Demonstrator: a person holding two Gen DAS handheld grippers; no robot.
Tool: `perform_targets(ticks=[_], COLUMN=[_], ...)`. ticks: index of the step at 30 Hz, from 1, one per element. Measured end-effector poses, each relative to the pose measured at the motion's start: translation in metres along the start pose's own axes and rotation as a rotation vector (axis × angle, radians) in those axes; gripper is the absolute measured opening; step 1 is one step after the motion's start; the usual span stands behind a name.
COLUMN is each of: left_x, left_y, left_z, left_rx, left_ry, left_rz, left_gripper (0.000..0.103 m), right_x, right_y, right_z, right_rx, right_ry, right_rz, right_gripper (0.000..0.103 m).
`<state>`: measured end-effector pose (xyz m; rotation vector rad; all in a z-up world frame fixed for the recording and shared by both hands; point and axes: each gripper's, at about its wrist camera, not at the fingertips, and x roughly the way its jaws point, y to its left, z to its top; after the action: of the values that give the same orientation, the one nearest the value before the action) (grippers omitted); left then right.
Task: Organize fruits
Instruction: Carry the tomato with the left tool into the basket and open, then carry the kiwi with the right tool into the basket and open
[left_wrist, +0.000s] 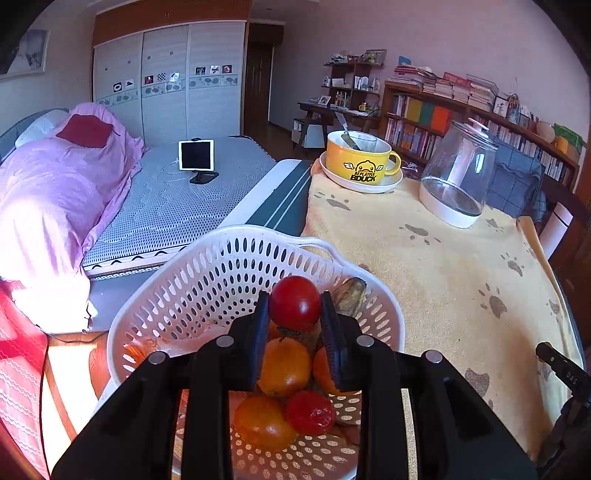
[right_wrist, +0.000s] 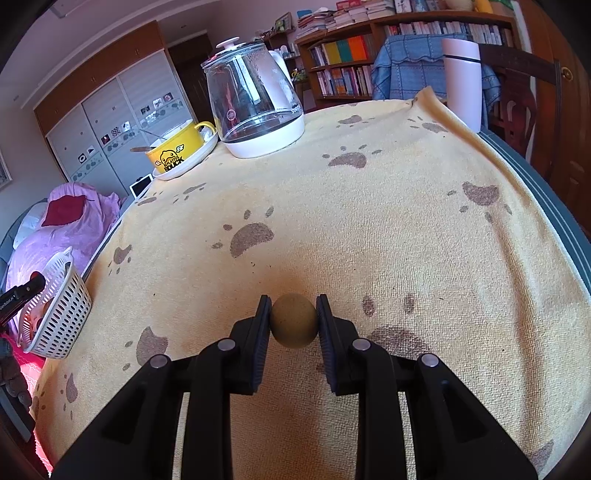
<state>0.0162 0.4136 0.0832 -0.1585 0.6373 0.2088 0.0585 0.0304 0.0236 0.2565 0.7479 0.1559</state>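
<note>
From the left wrist camera, the black two-finger left gripper (left_wrist: 294, 306) is closed partway on a round, glossy red tomato (left_wrist: 294, 302), one finger pressed to each side of it. The tomato sits directly above the white perforated plastic basket (left_wrist: 207, 273), which spreads out below and ahead of the fingers. Under the gripper inside the basket lie smooth orange citrus fruits (left_wrist: 284, 365) and a second red tomato-like fruit (left_wrist: 311, 412); just right of the right finger is a dark, wrinkled brownish fruit (left_wrist: 349, 295). Far ahead and to the right on the yellow paw-print towel (left_wrist: 443, 266) stand a yellow duck-printed mug (left_wrist: 360, 158) and a clear glass kettle on a white base (left_wrist: 456, 173).

From the right wrist camera, the black right gripper (right_wrist: 294, 320) is narrowed onto a dull olive-brown round fruit (right_wrist: 294, 320), both fingers touching its sides, over the towel. The basket (right_wrist: 61, 314) is far off to the left, at the towel's edge.
</note>
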Motion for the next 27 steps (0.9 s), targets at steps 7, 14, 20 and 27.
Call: perform_targets(ticks=[7, 14, 20, 27], left_x=[0.008, 0.000, -0.021, -0.045], left_y=[0.010, 0.023, 0.044, 0.071], left_z=[-0.003, -0.003, 0.003, 0.008], left_rx=[-0.026, -0.066, -0.107, -0.131], left_ry=[0.019, 0.001, -0.054, -0.119], left_rz=[0.011, -0.005, 0.011, 0.099], left_gripper=[0.028, 0.033, 0.037, 0.044], right_x=[0.001, 0.002, 0.003, -0.001], right_y=[0.000, 0.000, -0.001, 0.008], right_z=[-0.001, -0.001, -0.002, -0.001], right_rx=[-0.002, -0.003, -0.005, -0.016], right_ry=[0.003, 0.004, 0.008, 0.017], right_rz=[-0.004, -0.007, -0.016, -0.022], right_gripper=[0.025, 0.025, 0.025, 0.025])
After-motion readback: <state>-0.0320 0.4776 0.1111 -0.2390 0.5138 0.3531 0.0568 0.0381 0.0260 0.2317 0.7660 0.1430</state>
